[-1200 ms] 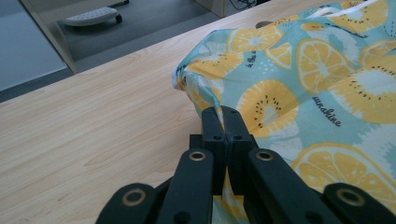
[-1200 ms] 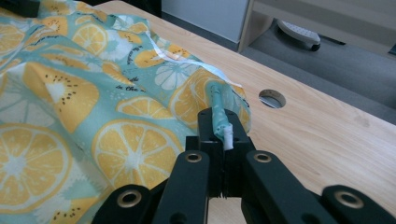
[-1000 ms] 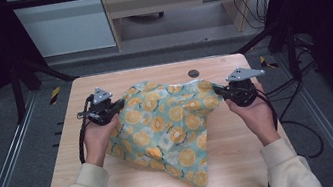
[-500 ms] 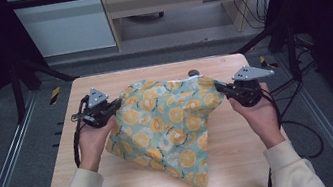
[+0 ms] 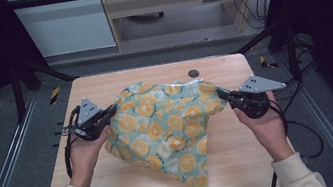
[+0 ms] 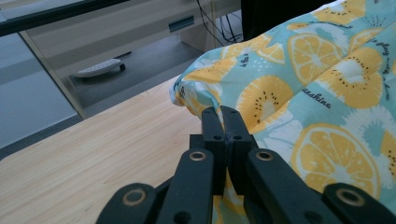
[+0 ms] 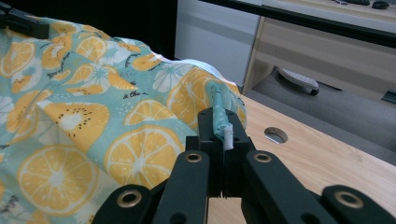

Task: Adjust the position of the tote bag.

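One fruit-print cloth (image 5: 167, 128) sags between two grippers above the table (image 5: 246, 162): the left gripper (image 5: 111, 111) is clamped on one edge, the right gripper (image 5: 222, 95) on a hemmed corner opposite. Light and limp, it looks best held by hems or corners. Beyond the right gripper, one round hole (image 5: 193, 73) marks the table.

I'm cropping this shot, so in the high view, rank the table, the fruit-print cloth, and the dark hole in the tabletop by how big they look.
1. Table
2. Fruit-print cloth
3. Hole in the tabletop

None look alike in size.
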